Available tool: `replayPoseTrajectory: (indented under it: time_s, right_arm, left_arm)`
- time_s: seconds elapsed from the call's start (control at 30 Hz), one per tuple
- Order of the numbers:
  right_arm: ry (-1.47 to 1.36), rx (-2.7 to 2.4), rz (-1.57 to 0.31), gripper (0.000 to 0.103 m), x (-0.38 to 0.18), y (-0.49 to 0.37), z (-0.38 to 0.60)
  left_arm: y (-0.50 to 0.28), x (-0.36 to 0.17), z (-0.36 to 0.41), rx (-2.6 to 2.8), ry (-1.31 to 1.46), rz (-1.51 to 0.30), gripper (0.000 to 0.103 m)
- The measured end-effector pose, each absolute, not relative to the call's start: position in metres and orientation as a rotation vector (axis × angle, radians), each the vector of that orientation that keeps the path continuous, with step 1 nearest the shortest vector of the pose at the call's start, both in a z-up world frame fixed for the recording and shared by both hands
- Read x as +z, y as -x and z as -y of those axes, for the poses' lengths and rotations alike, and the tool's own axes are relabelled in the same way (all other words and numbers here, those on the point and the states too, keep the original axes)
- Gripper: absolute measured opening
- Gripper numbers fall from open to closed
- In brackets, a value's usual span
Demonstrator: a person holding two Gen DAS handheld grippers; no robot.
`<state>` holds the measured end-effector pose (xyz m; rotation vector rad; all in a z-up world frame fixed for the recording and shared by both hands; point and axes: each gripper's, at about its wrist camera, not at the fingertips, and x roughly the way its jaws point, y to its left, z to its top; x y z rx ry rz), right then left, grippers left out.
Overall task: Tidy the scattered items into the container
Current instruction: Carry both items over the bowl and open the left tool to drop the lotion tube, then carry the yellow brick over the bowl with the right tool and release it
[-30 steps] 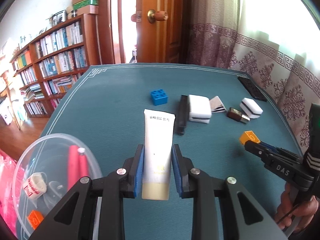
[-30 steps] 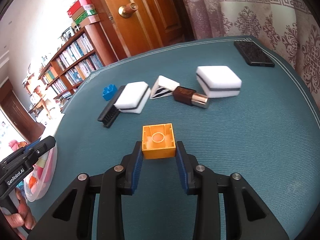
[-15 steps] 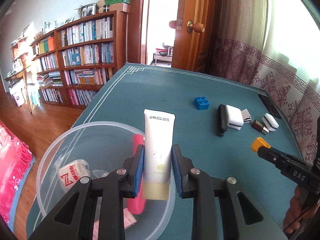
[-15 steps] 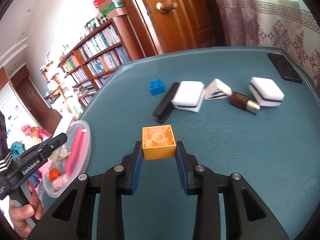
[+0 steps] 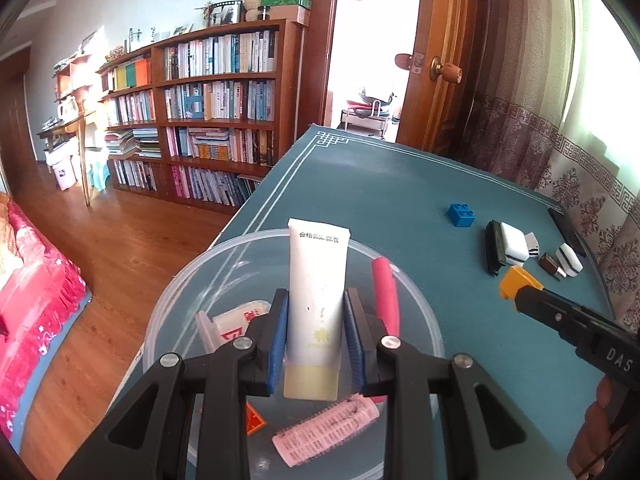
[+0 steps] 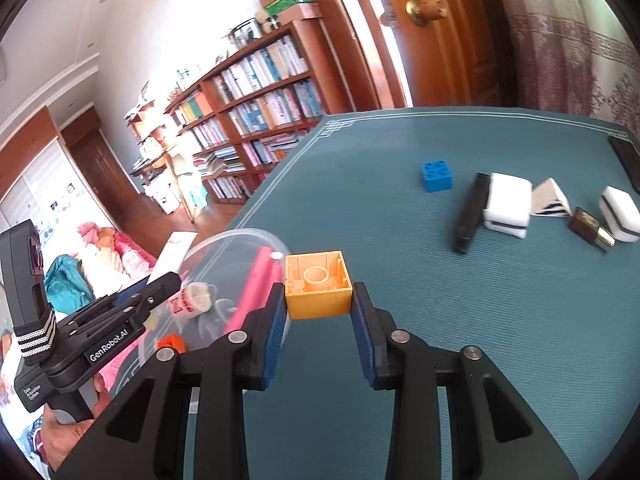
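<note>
Left wrist view: the white plastic tube [image 5: 316, 304] is being gripped by the left gripper [image 5: 316, 332], its long axis running forward along the fingers, directly above the clear round plastic container [image 5: 424, 320]. The right gripper [image 6: 319, 312] is being kept clamped on the yellow hollow building brick [image 6: 318, 286], just right of the container's rim. Only the right wrist view shows that offset; the container's contents are being shown better from the left.
</note>
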<state>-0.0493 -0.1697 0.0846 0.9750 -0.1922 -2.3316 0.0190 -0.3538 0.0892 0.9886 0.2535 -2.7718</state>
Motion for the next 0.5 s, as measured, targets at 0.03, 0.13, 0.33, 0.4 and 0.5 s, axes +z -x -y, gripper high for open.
replayPoseTrajectory:
  time_s: [0.03,0.13,0.33,0.4,0.5]
  right_arm:
    - [-0.971,-2.322,0.183,0.035,0.085,0.049,0.176]
    - [-0.957,-2.305,0.153,0.035,0.086,0.044,0.194]
    - [-0.939,-2.277,0.096,0.032,0.085,0.036,0.226]
    - [-0.951,-2.266,0.092,0.032,0.082,0.036,0.231]
    - [-0.973,-2.288,0.096,0.032,0.076,0.038,0.226]
  left_arm:
    - [-0.020,0.089,0.357,-2.767,-0.986,-0.258,0.031]
    - [-0.021,0.088,0.364,-2.752,-0.986,-0.281,0.031]
    - [-0.026,0.091,0.376,-2.749,-0.953,-0.329,0.071]
    - [-0.030,0.095,0.378,-2.750,-0.929,-0.328,0.075]
    - [-0.032,0.099,0.384,-2.751,-0.912,-0.346,0.079]
